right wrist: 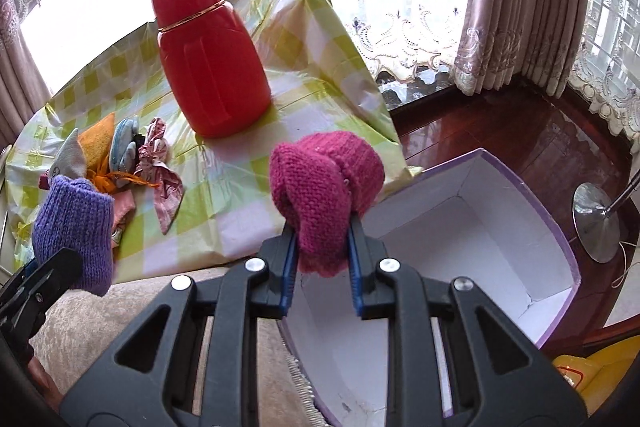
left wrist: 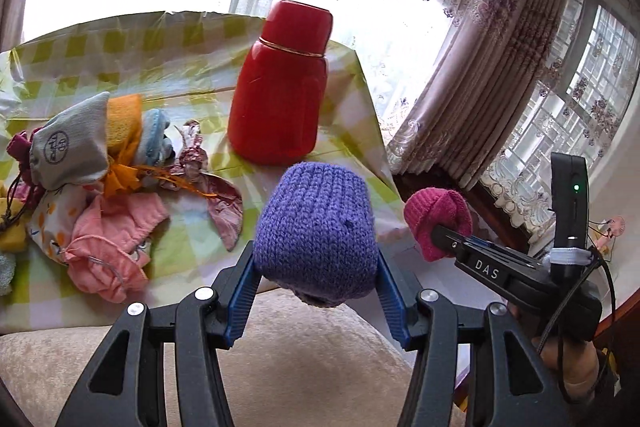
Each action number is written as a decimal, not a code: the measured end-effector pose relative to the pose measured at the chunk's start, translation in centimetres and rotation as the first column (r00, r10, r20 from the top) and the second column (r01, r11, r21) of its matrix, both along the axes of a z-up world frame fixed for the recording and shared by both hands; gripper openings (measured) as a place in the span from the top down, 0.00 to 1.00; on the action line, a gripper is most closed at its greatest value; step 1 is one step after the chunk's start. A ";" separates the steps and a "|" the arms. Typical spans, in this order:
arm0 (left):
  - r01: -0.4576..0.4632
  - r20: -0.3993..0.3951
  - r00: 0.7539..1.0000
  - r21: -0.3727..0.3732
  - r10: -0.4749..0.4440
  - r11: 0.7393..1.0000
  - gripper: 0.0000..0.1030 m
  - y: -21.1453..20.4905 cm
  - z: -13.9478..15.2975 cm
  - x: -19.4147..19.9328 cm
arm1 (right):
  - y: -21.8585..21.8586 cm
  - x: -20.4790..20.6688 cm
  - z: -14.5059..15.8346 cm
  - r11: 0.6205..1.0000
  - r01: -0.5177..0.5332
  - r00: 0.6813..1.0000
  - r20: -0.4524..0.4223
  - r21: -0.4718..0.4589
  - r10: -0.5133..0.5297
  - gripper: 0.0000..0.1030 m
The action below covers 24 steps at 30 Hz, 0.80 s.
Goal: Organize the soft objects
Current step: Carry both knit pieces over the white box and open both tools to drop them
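My left gripper is shut on a purple knitted piece, held above the table's near edge; it also shows in the right wrist view. My right gripper is shut on a magenta knitted piece, held above the near corner of an open white box with a lilac rim; it also shows in the left wrist view. A pile of soft things, with a grey pouch, orange cloth, pink cloth and a patterned scrunchie, lies on the checked tablecloth to the left.
A red flask stands upright on the table behind the purple piece, also in the right wrist view. A beige cushion lies below the grippers. Curtains and windows stand behind. A chrome lamp base sits on the wooden floor at right.
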<state>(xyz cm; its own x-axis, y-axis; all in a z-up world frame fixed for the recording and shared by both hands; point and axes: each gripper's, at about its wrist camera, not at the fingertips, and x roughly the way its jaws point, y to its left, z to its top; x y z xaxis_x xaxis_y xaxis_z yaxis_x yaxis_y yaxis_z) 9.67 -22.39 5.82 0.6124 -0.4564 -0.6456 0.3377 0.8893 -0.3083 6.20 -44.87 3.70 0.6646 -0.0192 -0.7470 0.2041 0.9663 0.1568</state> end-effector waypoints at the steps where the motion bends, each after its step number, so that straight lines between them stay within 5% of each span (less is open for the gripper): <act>1: 0.030 -0.006 1.000 -0.009 -0.030 1.000 0.45 -0.9 0.0 -0.1 | -0.7 -0.2 0.0 1.000 0.019 1.000 -0.002 -0.007 -0.019 0.75; 4: 0.107 -0.024 0.994 -0.033 -0.107 0.994 0.34 -3.0 -0.2 -0.4 | -2.3 -0.7 -0.1 0.996 0.080 0.997 -0.015 -0.037 -0.081 0.71; 6: 0.118 -0.023 0.993 -0.028 -0.119 0.993 0.20 -3.8 0.0 -0.5 | -3.0 -0.9 -0.1 0.992 0.112 0.994 -0.013 -0.066 -0.113 0.48; 9: 0.080 -0.005 0.997 0.013 -0.080 0.997 0.16 -3.9 0.1 -0.7 | -3.1 -1.2 0.4 0.978 0.149 0.989 0.015 -0.147 -0.148 0.20; 12: 0.036 -0.011 0.999 0.028 -0.036 0.999 0.12 -3.2 0.0 -0.5 | -2.7 -1.2 0.7 0.968 0.148 0.989 0.029 -0.201 -0.146 0.14; 18: 0.014 0.045 0.999 -0.064 -0.011 0.998 0.11 -1.0 0.6 -1.1 | -0.2 -1.6 1.9 0.961 0.081 0.994 0.090 -0.265 -0.059 0.03; 24: -0.039 0.088 0.995 -0.104 0.048 0.994 0.11 1.2 1.2 -1.6 | 3.0 -1.8 2.7 0.965 -0.015 0.988 0.146 -0.263 0.055 0.01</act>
